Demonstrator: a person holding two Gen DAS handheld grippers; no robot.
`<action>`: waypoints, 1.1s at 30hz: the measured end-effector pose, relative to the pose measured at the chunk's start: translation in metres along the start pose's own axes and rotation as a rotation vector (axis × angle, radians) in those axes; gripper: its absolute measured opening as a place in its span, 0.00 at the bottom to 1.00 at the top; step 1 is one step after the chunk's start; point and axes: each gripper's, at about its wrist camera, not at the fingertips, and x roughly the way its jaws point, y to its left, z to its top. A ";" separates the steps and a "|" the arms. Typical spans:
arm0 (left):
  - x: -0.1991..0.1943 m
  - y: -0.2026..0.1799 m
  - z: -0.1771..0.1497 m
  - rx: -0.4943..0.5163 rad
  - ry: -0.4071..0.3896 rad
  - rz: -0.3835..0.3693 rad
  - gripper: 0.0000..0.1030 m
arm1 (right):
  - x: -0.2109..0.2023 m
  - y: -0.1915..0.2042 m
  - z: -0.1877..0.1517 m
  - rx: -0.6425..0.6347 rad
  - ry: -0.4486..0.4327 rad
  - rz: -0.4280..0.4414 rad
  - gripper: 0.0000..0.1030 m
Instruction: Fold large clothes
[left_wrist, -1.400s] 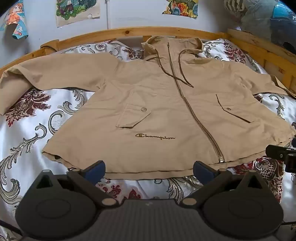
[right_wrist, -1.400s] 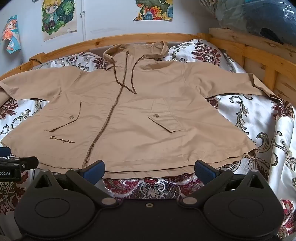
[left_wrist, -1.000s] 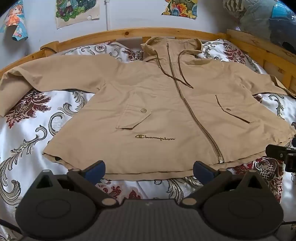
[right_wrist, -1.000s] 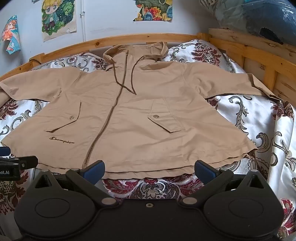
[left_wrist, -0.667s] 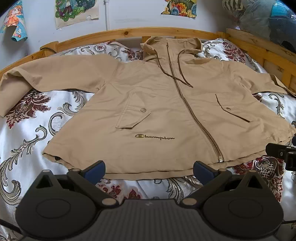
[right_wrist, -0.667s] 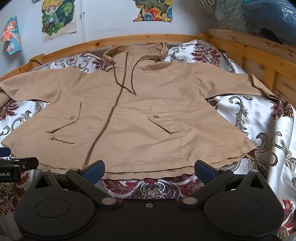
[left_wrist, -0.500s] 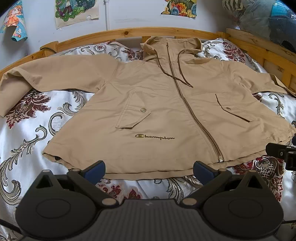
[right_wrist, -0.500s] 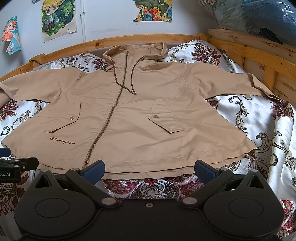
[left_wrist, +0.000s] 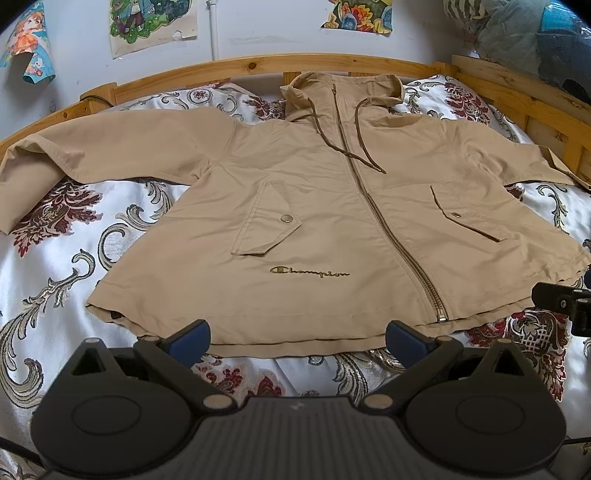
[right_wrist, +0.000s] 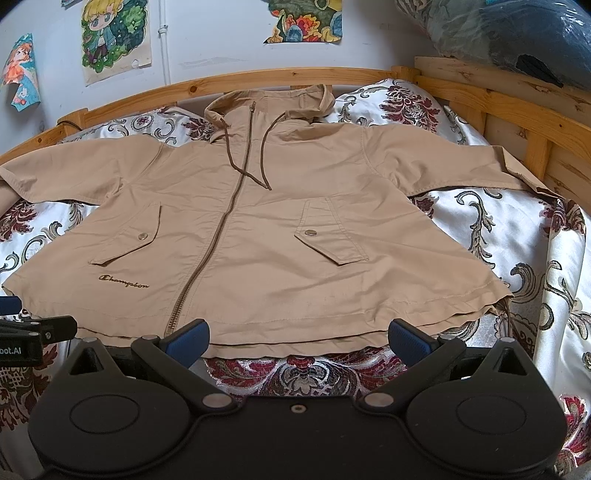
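A tan jacket is spread flat, front up and zipped, on the bed, with its hood at the far end. The left hand-held gripper is held low just before the near hem, spread wide with nothing in it. The right hand-held gripper is held the same way, level, wide apart and bare.
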 end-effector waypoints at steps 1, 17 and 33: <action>0.000 0.000 0.000 -0.001 0.001 0.001 0.99 | -0.001 -0.001 0.000 0.000 0.001 0.000 0.99; 0.002 0.000 -0.002 -0.001 0.003 0.012 0.99 | 0.000 0.000 0.001 0.001 0.001 0.001 0.99; 0.009 -0.004 0.000 0.018 0.030 0.046 0.99 | -0.001 -0.002 -0.001 0.022 -0.006 0.003 0.99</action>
